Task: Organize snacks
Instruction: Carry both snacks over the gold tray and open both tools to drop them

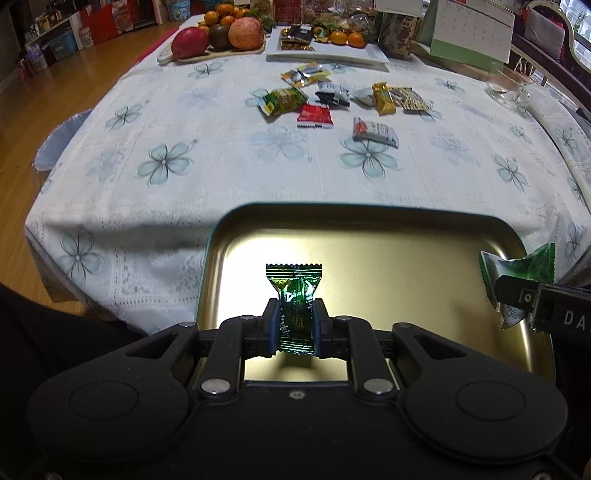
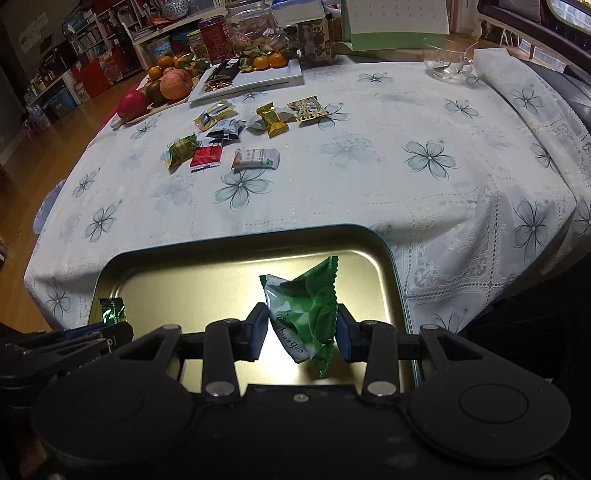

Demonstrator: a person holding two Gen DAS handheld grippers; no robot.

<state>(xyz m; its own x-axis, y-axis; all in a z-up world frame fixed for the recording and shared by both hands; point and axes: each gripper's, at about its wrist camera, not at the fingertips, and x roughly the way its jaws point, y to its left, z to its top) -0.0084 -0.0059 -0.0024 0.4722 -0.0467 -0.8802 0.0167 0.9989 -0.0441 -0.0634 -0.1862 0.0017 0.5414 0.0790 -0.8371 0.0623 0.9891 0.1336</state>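
A gold metal tray [image 1: 369,236] sits at the near edge of the table; it also shows in the right wrist view [image 2: 184,258]. My left gripper [image 1: 294,325] is shut on a dark green candy [image 1: 295,295] and holds it above the tray's left part. My right gripper [image 2: 302,332] is shut on a green and white snack packet [image 2: 306,306] above the tray's right part. That packet [image 1: 517,269] shows at the right of the left wrist view, and the green candy [image 2: 112,312] at the left of the right wrist view. Several loose snack packets [image 1: 332,99] lie mid-table.
A white floral tablecloth [image 1: 184,147] covers the table. At the far side stand a fruit board with apples [image 1: 221,37], a white plate with snacks [image 1: 332,51], a calendar [image 1: 469,33] and a glass cup [image 1: 509,85]. Wooden floor lies to the left.
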